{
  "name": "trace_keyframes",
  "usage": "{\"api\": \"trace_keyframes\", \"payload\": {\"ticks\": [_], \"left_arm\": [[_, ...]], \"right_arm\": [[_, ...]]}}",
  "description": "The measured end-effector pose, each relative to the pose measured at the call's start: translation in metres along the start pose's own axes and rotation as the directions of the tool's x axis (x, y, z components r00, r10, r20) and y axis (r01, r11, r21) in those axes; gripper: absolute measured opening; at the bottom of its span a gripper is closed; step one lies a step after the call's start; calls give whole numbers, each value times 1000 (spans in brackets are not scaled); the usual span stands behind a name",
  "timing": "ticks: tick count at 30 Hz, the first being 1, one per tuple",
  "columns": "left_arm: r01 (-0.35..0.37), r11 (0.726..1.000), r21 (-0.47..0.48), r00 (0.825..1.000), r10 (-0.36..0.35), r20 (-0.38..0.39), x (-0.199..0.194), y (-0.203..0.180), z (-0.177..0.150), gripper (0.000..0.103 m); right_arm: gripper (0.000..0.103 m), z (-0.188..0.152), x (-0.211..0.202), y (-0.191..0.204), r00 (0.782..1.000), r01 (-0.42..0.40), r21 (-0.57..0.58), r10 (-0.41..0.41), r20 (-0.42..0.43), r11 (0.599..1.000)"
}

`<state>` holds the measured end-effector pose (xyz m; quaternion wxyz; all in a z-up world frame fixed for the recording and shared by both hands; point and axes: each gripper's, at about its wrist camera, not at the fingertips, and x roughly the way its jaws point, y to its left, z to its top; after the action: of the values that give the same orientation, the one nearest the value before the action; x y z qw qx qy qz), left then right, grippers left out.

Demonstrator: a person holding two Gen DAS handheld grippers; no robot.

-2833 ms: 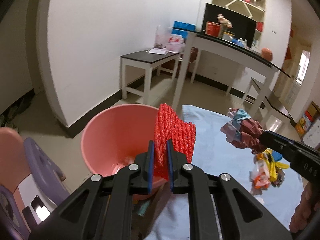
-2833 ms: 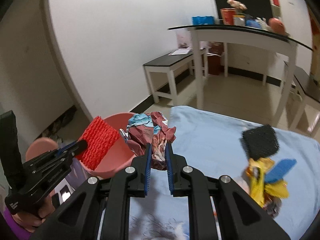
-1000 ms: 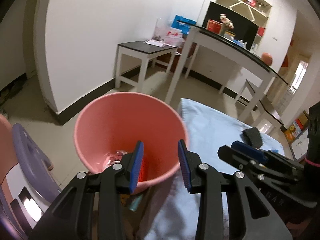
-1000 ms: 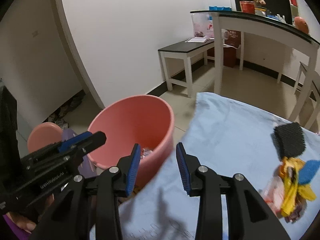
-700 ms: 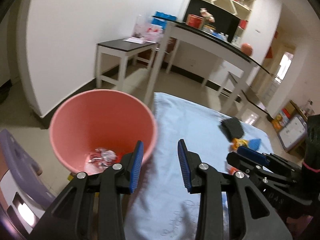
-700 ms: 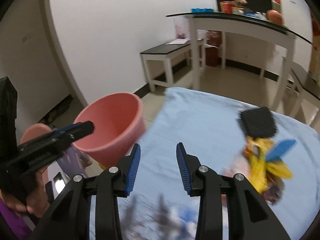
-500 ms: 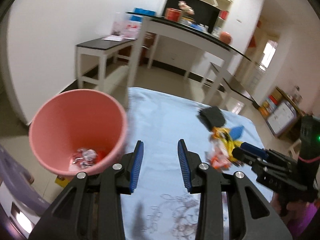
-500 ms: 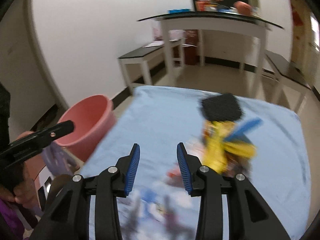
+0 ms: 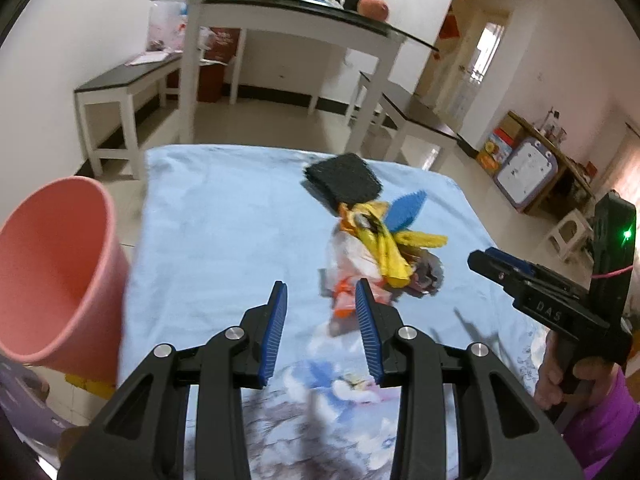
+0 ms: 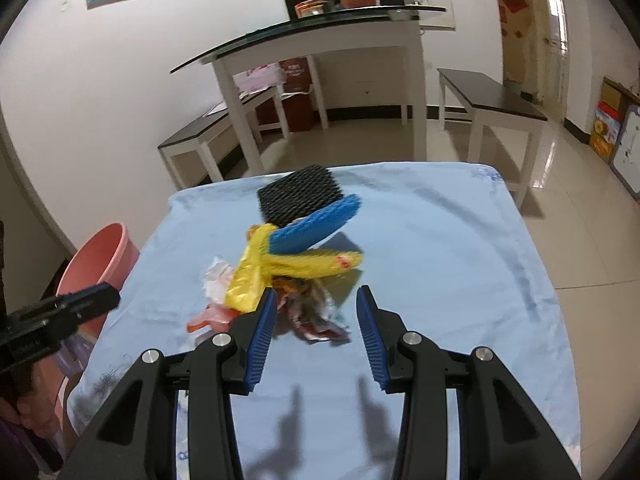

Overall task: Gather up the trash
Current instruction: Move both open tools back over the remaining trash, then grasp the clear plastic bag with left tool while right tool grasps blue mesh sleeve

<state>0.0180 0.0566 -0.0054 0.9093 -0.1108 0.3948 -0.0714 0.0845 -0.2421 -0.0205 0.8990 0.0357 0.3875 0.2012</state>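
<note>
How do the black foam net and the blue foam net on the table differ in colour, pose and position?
The black foam net is dark and lies farthest back in the pile; the blue foam net is bright and sits in front of it. The black one looks broad and blocky; the blue one looks slim, slanting over the yellow wrapper. Both have a meshed texture.

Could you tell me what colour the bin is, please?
Pink bin, clearest in the left wrist view.

The left hand-held gripper [image 9: 320, 316] no longer clamps the red foam net, and the right hand-held gripper [image 10: 314, 320] no longer clamps the crumpled maroon wrapper; both now gape empty. Both have swung from the round pink plastic bucket [image 9: 52, 280] to face the heap of mixed wrappers [image 10: 280, 276] on the blue-clothed tabletop [image 10: 440, 260].
</note>
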Motion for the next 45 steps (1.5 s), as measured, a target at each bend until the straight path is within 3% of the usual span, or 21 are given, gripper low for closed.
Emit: {"api": "trace_keyframes", "payload": {"ticks": [14,18,24,25,28,32,37,42,45], "left_arm": [[16,999,37,999,-14,-40,57,-27,22,34],[-35,997,75,999,38,-38,76,-30,25,25],[-13,999,49,994,18,-107,97,-25,21,21],[-6,999,46,995,11,-102,96,-25,19,21],[-13,999,53,997,17,-74,89,-25,19,4],[-42,998,49,999,42,-3,67,-22,20,2],[-35,999,27,997,34,66,39,-16,23,2],[-48,999,7,995,47,92,22,-9,22,2],[-47,999,-15,993,49,106,13,-2,21,2]], "right_arm": [[41,-4,15,-30,1000,-6,60,8,-25,998],[41,-4,19,-33,1000,-8,59,10,-28,998],[41,-1,23,-34,1000,-11,61,13,-28,998],[41,0,24,-34,1000,-11,62,13,-28,998],[41,5,26,-34,999,-31,77,33,-27,997],[41,21,29,-32,994,-105,134,109,-24,985],[50,46,48,-34,979,-174,278,196,-54,945],[51,57,80,-37,969,-121,355,188,-162,927],[51,50,93,-48,959,-97,449,204,-198,888]]}}
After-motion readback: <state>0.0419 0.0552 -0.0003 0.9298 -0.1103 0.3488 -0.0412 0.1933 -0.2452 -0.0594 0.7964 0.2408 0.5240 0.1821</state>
